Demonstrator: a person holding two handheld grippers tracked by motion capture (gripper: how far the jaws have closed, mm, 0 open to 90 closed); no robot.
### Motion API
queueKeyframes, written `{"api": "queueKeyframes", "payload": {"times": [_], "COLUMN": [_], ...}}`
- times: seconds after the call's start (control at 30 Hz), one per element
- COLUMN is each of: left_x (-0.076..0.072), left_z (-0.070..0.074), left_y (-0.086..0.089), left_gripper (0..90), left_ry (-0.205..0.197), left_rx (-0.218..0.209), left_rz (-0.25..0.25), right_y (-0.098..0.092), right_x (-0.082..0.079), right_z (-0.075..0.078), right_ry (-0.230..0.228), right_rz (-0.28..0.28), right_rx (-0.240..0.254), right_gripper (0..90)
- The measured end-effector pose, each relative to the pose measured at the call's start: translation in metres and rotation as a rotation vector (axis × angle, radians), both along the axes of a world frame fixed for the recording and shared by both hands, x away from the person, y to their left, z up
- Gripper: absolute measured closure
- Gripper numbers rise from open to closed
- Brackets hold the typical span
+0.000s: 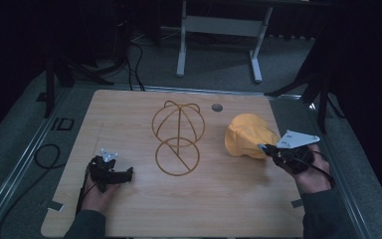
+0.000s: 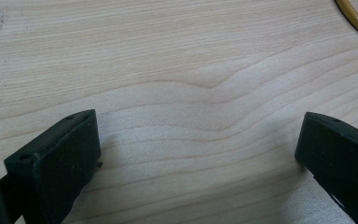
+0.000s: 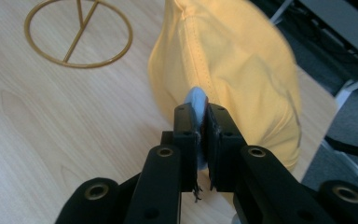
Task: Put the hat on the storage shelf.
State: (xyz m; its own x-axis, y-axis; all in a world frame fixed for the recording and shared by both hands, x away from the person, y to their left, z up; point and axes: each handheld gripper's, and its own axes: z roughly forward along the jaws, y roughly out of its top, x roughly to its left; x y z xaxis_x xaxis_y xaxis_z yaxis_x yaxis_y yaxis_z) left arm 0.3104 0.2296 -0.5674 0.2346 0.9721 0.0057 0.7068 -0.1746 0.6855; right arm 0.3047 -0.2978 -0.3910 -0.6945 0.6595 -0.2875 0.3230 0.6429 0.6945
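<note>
A yellow cap [image 1: 247, 134] hangs just above the right side of the wooden table [image 1: 129, 119], held by its pale blue brim edge [image 3: 196, 100]. My right gripper [image 1: 268, 149] is shut on that brim; in the right gripper view the jaws pinch it with the cap's crown [image 3: 242, 60] drooping beyond them. A gold wire hat stand [image 1: 177, 137] with a round base ring [image 3: 79, 35] stands at the table's middle, left of the cap. My left gripper [image 1: 124, 174] rests low over the table's near left, open, with bare wood between its jaws [image 2: 200, 154].
A small dark round grommet [image 1: 217, 107] sits in the table near the far edge. A white desk frame [image 1: 219, 35] stands on the floor beyond. Cables [image 1: 45, 157] lie on the floor left of the table. The stand's ring edge [image 2: 354, 21] shows past the left gripper.
</note>
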Motion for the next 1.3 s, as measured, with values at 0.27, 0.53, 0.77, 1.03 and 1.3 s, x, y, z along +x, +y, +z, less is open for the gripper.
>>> {"api": "queueKeyframes", "payload": {"times": [0.27,0.53,0.77,1.03,1.3], "left_x": [0.000,0.000,0.000,0.000,0.000], "left_z": [0.000,0.000,0.000,0.000,0.000], "left_y": [0.000,0.000,0.000,0.000,0.000], "left_gripper": [0.1,0.1,0.2,0.1,0.2], "left_ry": [0.000,0.000,0.001,0.001,0.002], "left_rx": [0.000,0.000,0.000,0.000,0.000], "left_rz": [0.000,0.000,0.000,0.000,0.000], "right_y": [0.010,0.050,0.078,0.075,0.066], "right_x": [0.001,0.013,0.027,0.038,0.049], "right_z": [0.016,0.004,0.000,0.001,-0.002], "right_ry": [-0.044,-0.038,-0.008,0.038,0.069], "right_rz": [0.019,0.095,0.124,0.124,0.099], "right_rx": [0.017,0.054,0.121,0.143,0.089], "right_gripper": [83.3,81.7,77.1,73.7,72.8]}}
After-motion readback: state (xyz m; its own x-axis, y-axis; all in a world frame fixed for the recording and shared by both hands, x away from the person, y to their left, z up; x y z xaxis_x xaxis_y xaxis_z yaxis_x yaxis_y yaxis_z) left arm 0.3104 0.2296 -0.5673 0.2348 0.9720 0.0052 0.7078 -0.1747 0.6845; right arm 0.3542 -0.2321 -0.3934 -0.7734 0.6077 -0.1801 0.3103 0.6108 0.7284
